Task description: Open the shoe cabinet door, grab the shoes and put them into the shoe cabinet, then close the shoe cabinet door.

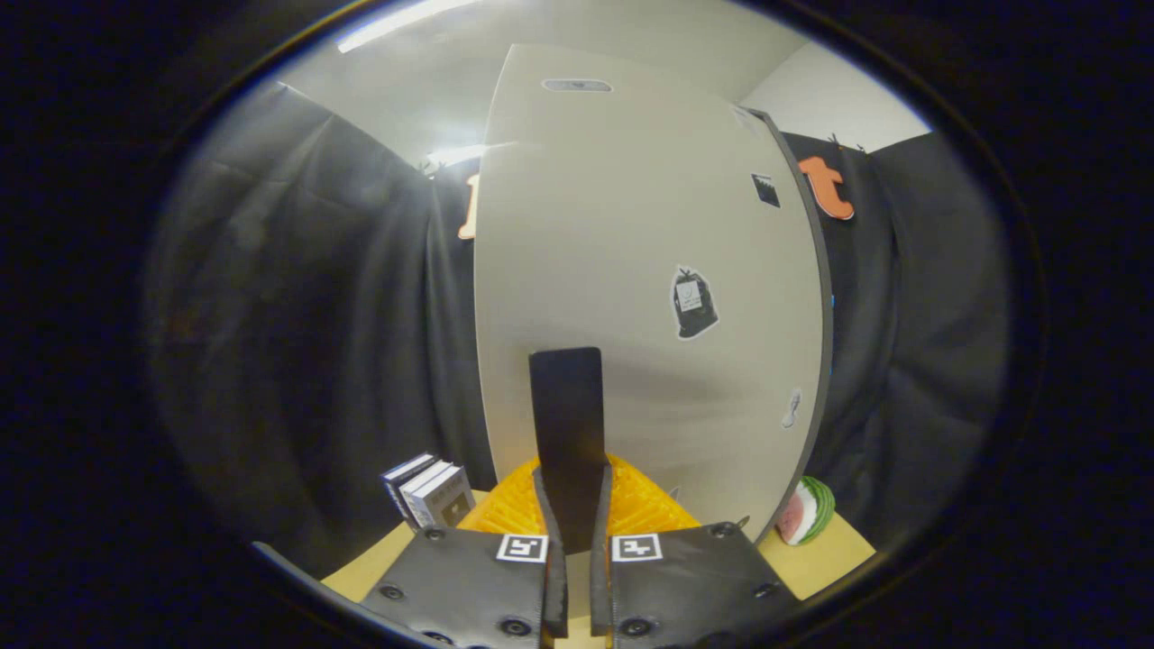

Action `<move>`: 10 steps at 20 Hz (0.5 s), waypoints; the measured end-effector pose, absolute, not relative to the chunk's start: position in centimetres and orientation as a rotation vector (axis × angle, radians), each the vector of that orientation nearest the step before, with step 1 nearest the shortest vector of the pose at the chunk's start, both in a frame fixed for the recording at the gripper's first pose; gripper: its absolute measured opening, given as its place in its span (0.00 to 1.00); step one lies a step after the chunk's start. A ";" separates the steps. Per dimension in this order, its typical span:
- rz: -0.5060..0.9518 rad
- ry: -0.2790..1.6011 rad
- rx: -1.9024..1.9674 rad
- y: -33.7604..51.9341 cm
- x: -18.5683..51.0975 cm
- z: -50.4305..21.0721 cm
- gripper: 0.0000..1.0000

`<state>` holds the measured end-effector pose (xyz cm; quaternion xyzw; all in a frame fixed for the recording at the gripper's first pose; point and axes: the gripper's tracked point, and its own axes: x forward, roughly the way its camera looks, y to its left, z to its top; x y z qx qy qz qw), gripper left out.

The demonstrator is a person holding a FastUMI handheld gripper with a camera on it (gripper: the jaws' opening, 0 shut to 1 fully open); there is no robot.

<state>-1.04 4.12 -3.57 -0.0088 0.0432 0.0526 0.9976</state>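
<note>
The shoe cabinet's white door point(631, 252) stands close ahead, covering most of what lies beyond my fingers. It carries a few small stickers, and a dark edge runs down its right side. A flat black handle strip point(566, 397) rises in front of the door, and its lower end sits between my fingers. My gripper point(573, 475) is shut on that strip, one finger on each side. An orange ribbed thing point(649, 509) lies just beyond the fingers at the foot of the door; I cannot tell what it is.
A few upright books point(431, 491) stand left of the door on the tan surface point(816, 563). A watermelon-slice toy point(805, 511) lies at the door's right foot. Black cloth walls close in on both sides.
</note>
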 end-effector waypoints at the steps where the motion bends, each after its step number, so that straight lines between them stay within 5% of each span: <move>1: 0.122 0.090 -0.014 3.7 -1.4 -3.5 0.11; 10: 0.195 0.089 -0.007 -1.2 -6.6 -2.5 0.11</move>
